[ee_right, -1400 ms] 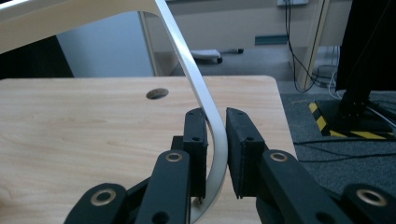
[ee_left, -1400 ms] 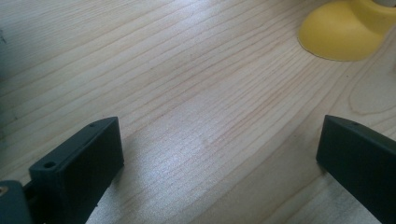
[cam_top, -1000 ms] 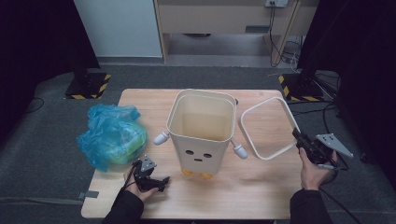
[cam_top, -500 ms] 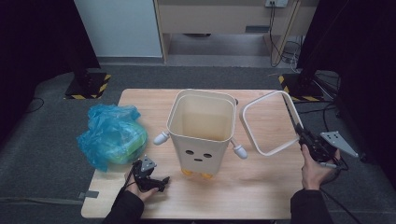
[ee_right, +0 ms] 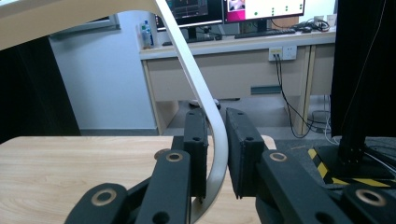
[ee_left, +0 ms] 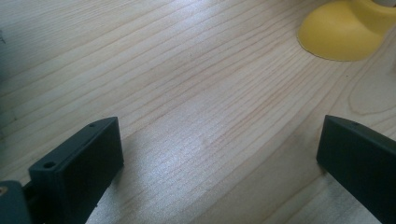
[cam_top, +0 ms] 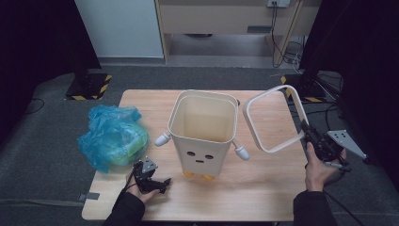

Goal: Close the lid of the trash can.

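The surface was pale wood with fine, smooth grain and a soft sheen. The bin looked smooth matt cream plastic, as did the frame. The bag was thin, crinkled, glossy blue plastic. The right claw was matt black plastic.

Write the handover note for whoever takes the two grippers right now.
Right gripper: shut on the white ring frame, held tilted in the air to the right of the bin, clear of the table.
Left gripper: open, nothing between the jaws, resting low at the table's near edge in front of the blue bag.
Bin: upright mid-table, top open, no bag in it.
Done: ring frame is off the bin.
Left, likely: line the bin with the bag, then press the frame back onto the rim.
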{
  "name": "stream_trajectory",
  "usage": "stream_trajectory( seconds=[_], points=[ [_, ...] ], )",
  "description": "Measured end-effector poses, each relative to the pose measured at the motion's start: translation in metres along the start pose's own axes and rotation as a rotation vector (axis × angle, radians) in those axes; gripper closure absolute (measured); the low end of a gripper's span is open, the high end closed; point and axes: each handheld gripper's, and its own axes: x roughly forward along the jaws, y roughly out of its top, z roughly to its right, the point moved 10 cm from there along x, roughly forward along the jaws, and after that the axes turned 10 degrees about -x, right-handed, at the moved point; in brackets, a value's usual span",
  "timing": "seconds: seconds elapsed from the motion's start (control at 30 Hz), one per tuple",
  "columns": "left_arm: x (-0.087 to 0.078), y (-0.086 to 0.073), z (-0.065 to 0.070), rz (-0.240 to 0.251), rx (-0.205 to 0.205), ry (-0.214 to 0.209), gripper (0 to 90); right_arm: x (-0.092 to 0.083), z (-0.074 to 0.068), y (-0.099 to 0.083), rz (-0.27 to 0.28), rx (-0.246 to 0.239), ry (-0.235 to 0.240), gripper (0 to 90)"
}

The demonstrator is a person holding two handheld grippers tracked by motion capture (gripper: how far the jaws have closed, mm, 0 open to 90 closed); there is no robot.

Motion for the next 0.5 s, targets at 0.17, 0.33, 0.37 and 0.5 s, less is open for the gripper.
stream_trajectory(
  seconds=[0.17,0.33,0.37,0.5],
  points=[
    [0.000,0.000,0.000,0.000,0.000,0.000,0.0,0.001,-0.004,0.007,0.012,-0.010,0.005,79.3],
    [0.000,0.000,0.000,0.000,0.000,0.000,0.0,0.000,-0.010,0.018,0.039,-0.016,0.014,79.4],
    [0.000,0.000,0.000,0.000,0.001,0.000,0.0,0.000,-0.010,0.020,0.046,-0.012,0.015,79.4],
    [0.000,0.000,0.000,0.000,0.000,0.000,0.0,0.001,-0.011,0.028,0.064,0.002,0.017,79.4]
  ],
)
